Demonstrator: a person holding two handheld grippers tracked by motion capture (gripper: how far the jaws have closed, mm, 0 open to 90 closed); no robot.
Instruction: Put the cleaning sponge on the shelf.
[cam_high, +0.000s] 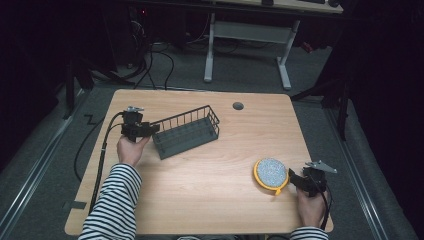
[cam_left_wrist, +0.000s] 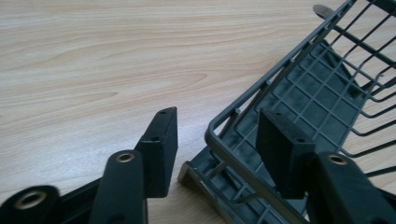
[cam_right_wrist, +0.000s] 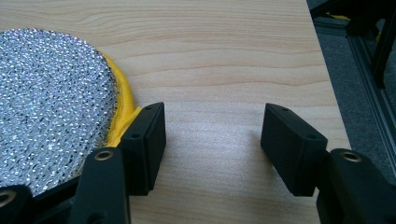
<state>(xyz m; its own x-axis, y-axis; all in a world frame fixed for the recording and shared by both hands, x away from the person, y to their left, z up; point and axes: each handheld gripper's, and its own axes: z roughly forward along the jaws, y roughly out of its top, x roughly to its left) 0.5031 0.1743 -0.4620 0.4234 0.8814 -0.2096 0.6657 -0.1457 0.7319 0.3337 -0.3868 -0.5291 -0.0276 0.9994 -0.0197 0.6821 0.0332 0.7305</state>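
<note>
the left gripper (cam_left_wrist: 215, 135) straddles the wire basket's (cam_high: 186, 132) end rim, jaws wide, at table (cam_high: 210, 200) left. up close, the right gripper (cam_right_wrist: 212, 140) gapes empty beside the scouring pad (cam_right_wrist: 46, 102).

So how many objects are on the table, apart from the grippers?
2. A grey wire basket sits left of centre at the left gripper; a round yellow-rimmed scouring pad lies near the right edge beside the right gripper.
</note>
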